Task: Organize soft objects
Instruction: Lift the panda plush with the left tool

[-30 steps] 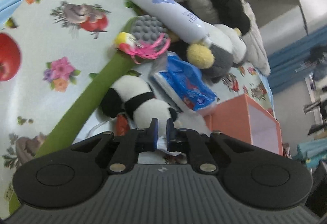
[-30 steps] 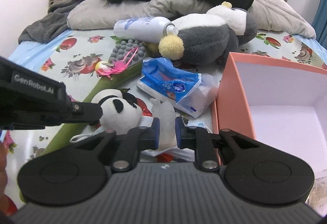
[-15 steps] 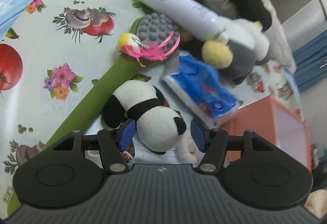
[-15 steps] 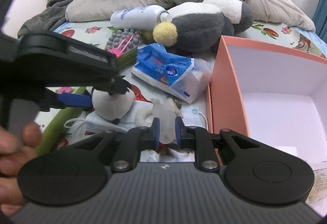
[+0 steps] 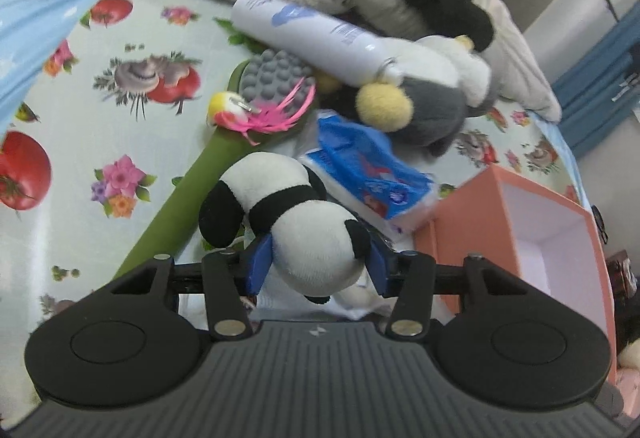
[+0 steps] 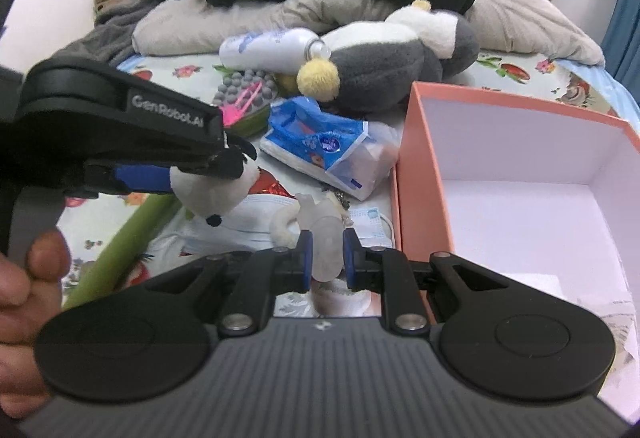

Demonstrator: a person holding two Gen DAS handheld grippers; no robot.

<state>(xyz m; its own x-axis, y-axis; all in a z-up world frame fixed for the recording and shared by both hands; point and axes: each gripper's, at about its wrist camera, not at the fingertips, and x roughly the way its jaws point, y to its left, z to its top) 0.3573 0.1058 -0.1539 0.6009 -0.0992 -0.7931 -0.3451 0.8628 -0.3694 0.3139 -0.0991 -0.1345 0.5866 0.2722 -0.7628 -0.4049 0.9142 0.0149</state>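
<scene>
Spread wide a moment ago, the left gripper (image 5: 316,266) now has its blue pads against the head of the panda plush (image 5: 296,222), jaws closing on it, above the flowered bedsheet (image 5: 80,118). Beside it, the right gripper (image 6: 325,258) stays clamped on a small translucent soft toy (image 6: 326,242), just left of the open pink box (image 6: 416,174). A penguin plush (image 6: 384,66), tissue pack (image 6: 320,146) and white bottle (image 5: 304,34) lie behind.

Two close downward-tilted wrist views, sharing panda plush (image 5: 304,226) and orange box (image 6: 516,174).
</scene>
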